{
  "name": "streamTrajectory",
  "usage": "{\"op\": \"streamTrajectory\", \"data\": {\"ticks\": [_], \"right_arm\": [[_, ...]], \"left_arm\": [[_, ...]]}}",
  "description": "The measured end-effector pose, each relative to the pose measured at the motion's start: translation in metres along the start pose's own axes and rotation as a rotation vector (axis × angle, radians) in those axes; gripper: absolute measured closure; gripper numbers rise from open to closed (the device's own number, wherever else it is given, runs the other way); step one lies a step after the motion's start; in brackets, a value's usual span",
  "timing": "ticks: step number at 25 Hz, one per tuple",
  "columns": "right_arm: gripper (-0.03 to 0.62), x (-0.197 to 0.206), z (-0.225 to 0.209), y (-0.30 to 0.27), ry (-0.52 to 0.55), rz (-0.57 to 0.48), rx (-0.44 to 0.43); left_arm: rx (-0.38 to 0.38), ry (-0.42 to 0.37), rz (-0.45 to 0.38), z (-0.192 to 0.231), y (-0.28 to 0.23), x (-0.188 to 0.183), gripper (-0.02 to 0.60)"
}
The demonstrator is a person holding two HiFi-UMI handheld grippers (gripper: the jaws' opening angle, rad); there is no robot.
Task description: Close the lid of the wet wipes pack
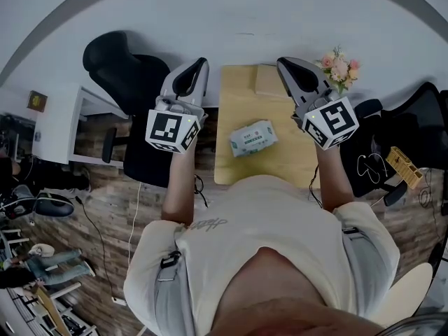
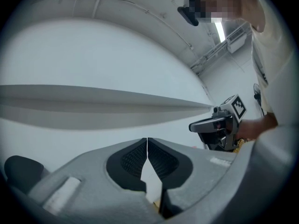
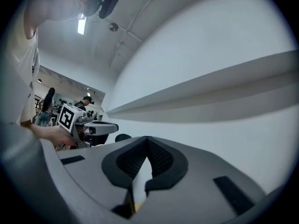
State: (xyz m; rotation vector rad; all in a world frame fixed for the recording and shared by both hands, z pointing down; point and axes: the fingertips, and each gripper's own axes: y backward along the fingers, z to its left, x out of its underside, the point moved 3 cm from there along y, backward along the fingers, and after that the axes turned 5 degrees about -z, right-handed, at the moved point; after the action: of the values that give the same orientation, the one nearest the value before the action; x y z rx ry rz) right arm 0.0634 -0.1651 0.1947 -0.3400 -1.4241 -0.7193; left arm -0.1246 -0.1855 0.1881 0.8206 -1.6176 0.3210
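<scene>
Pale wall backs a small wooden surface (image 1: 238, 103), where the wet wipes pack (image 1: 253, 138) lies between the two tools, nearer the person than their tips and touching neither. Both the left tool (image 1: 201, 65) and the right tool (image 1: 282, 63) point at the wall, each with its jaws pressed together at the tips on nothing. Pink flowers (image 1: 339, 67) stand just beside the right tool; the pack's lid is too small to read

We see a pale, matt wooden surface (image 1: 241, 166) carrying a green-and-white wet wipes pack (image 1: 253, 138) wrapped in soft plastic film. Our left tool (image 2: 147, 140) and right tool (image 3: 147, 139) are smooth, matt grey plastic with black, finely textured pads (image 2: 133, 160).
</scene>
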Motion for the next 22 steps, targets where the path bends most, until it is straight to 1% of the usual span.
{"op": "streamTrajectory", "data": {"ticks": [8,17,22], "right_arm": [[0.591,0.018,0.003,0.006,-0.016,0.045,-0.004],[0.592,0.034,0.003,0.008,-0.048,0.080,-0.010],[0.592,0.039,0.003,0.010,-0.047,0.100,-0.010]], "left_arm": [[0.018,0.019,0.028,-0.008,0.002,0.010,0.565],[0.025,0.071,0.071,-0.013,0.006,0.029,0.565],[0.020,0.085,0.074,-0.014,0.007,0.033,0.565]]}}
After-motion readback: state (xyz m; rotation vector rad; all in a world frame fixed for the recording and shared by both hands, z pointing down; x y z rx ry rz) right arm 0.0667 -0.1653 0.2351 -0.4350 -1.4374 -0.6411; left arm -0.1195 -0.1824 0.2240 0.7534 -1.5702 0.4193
